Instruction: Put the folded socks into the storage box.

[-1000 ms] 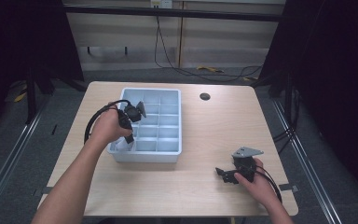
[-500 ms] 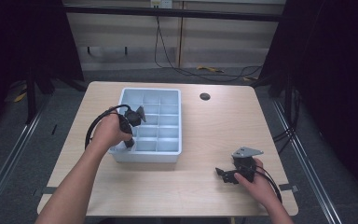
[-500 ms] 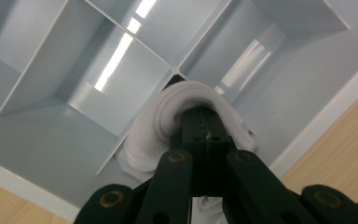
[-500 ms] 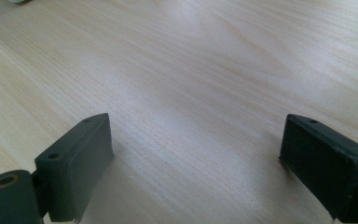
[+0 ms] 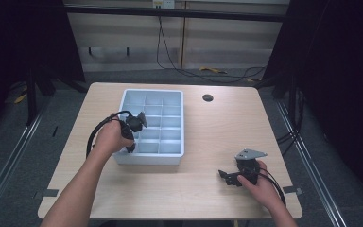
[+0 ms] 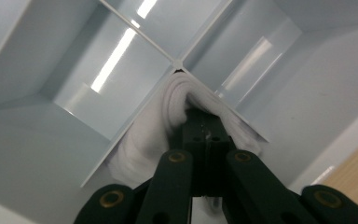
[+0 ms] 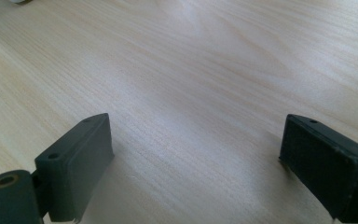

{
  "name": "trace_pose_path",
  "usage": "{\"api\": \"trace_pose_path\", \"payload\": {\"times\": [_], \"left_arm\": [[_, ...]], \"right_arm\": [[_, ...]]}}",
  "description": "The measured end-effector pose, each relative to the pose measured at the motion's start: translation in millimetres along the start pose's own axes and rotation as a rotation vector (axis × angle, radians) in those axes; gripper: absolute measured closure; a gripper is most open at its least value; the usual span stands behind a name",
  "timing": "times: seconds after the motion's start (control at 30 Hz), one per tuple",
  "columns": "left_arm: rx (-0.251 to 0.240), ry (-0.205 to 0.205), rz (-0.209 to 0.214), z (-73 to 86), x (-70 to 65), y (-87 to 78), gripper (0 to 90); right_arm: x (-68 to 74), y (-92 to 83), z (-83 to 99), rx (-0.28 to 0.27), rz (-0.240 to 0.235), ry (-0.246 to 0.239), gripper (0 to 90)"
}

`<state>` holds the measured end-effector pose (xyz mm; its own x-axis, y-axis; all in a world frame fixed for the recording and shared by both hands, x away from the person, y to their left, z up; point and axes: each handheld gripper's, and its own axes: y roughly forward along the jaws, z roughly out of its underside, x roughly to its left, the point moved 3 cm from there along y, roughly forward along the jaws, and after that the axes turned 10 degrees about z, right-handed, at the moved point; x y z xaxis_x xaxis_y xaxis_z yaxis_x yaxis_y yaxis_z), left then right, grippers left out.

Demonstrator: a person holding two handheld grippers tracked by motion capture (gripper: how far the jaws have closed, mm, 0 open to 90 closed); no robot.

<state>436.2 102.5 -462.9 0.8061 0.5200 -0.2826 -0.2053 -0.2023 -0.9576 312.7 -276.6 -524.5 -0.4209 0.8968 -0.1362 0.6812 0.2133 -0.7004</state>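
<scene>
My right gripper (image 5: 230,177): lower right of the high view, in my right hand, low over the pale wooden table (image 5: 217,127). In the right gripper view its two black jaws stand wide apart at the bottom corners, with only bare wood grain between them. It holds nothing.

My left gripper (image 5: 133,134): left of centre in the high view, in my left hand, tips down into the tray at its left side. The jaws are closed together on a soft white crumpled cloth (image 6: 154,130).

White cloth: in the left gripper view it is at the centre, pressed into the corner where two dividers of the tray cross, bulging out on both sides of the jaws.

Light blue plastic tray with many square compartments (image 5: 177,120): centre of the high view, on the table.

Small dark round hole (image 5: 207,98): in the table top, upper right of the tray, well apart from both grippers.
</scene>
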Motion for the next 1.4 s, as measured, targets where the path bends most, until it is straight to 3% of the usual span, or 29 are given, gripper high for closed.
{"api": "trace_pose_path", "payload": {"times": [0.1, 0.2, 0.4, 0.7, 0.93, 1.23, 1.4], "left_arm": [[0.007, -0.009, 0.005, -0.6, -0.2, 1.5, 90.0], [-0.02, -0.025, 0.026, 1.7, 2.4, 3.0, 90.0], [-0.022, -0.026, 0.018, 2.2, 2.4, 5.2, 90.0], [-0.05, -0.014, 0.041, 5.9, 4.2, 1.8, 90.0], [-0.078, -0.001, 0.052, 10.0, 3.1, -11.6, 87.1], [-0.101, -0.018, -0.002, 13.0, 3.7, -38.0, 79.6], [-0.131, -0.023, 0.003, 15.6, 4.1, -47.7, 73.6]], "right_arm": [[0.1, -0.1, 0.0, 0.0, -0.001, -0.001, 8.3], [0.2, 0.0, 0.0, 0.0, -0.002, -0.001, 8.3], [0.2, 0.1, 0.0, -0.002, -0.002, -0.003, 8.3], [0.3, -0.1, 0.0, 0.0, -0.003, -0.001, 8.2], [0.2, -0.1, -0.1, 0.0, -0.003, -0.001, 8.3], [0.4, -0.1, 0.0, 0.0, -0.004, -0.001, 8.3], [0.4, -0.1, 0.0, 0.0, -0.004, -0.001, 8.3]]}}
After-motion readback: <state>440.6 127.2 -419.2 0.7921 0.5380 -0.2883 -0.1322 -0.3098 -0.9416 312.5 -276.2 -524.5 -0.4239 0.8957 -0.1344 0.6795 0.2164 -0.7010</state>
